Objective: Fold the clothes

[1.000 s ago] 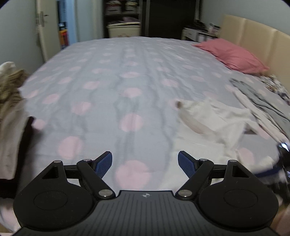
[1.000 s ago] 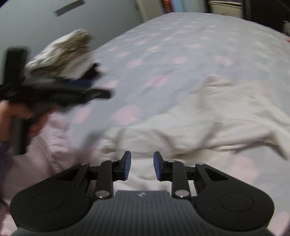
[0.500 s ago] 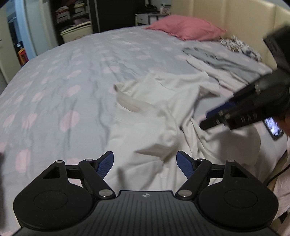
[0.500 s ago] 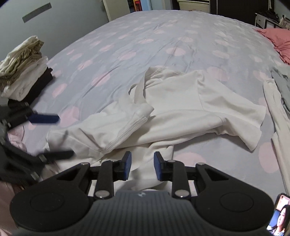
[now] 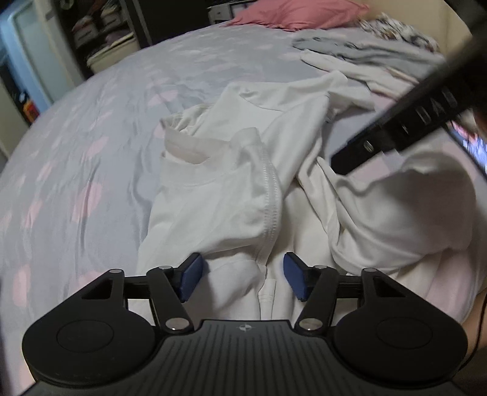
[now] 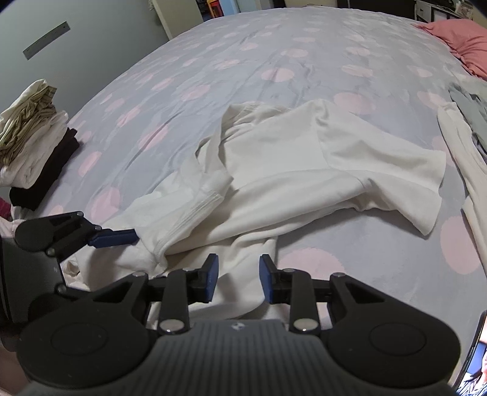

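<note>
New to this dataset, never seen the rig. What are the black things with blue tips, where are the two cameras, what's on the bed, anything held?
No robot: a person holds a two-finger claw in each hand, with a fisheye camera on each looking along its fingers. One picture is from the left claw, the other from the right claw. Both are open over a crumpled white shirt on a spotted bedsheet, gripping nothing yet. Folded clothes are stacked at the bed's edge, and a pink pillow lies at the far end.

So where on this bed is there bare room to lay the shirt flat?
Bare sheet runs beyond the white shirt, between the folded stack and the pink pillow. The side with the unfolded clothes is crowded, as is the near edge under both open grippers.
</note>
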The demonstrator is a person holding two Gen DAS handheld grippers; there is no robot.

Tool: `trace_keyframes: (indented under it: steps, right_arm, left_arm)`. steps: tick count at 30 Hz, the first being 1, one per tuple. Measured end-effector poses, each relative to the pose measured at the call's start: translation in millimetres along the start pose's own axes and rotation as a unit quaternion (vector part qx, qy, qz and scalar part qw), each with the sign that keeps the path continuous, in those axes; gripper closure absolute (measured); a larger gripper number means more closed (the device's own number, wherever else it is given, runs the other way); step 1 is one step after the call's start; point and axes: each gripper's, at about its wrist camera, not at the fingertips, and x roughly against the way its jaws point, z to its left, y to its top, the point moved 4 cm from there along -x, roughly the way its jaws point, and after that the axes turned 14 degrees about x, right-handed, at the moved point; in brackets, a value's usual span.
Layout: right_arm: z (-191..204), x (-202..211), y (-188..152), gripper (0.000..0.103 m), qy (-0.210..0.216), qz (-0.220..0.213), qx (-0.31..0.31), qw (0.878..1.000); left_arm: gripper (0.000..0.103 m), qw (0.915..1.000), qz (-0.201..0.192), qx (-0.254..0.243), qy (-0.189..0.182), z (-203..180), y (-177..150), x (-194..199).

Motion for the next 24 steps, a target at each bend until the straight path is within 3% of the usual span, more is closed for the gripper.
trace_keyframes:
  steps: [5, 6, 7, 9, 12, 17, 21, 24]
  right_arm:
    - [-6, -2, 0, 0.068, -0.012, 0.003, -0.003, 1.000]
    - [-7, -2, 0, 0.067, -0.014, 0.003, -0.004, 1.000]
    - [-9, -2, 1, 0.067, -0.017, 0.003, -0.004, 1.000]
    - [-11, -2, 3, 0.067, -0.024, 0.003, -0.005, 1.000]
    - [-15, -1, 8, 0.066, -0.034, 0.001, -0.001, 0.999]
    - [-23, 2, 24, 0.066, -0.053, 0.002, 0.017, 0.998]
    - [-32, 2, 46, 0.066, -0.069, 0.004, 0.045, 0.997]
    - [-45, -4, 68, 0.066, -0.086, 0.001, 0.061, 0.994]
  left_arm:
    - [0.071, 0.9999, 0.000, 0.013, -0.008, 11, 1, 1]
    - [0.084, 0.9997, 0.000, 0.021, -0.011, 15, 3, 4]
    - [0.089, 0.9994, 0.000, 0.030, -0.014, 20, 4, 7]
    - [0.093, 0.9982, 0.001, 0.054, -0.028, 30, 8, 14]
    - [0.095, 0.9939, 0.004, 0.098, -0.050, 50, 15, 28]
    - [0.095, 0.9793, 0.012, 0.186, -0.078, 104, 34, 53]
    - [0.095, 0.9722, 0.015, 0.223, -0.069, 148, 50, 59]
    - [0.095, 0.9695, 0.017, 0.241, -0.040, 179, 54, 56]
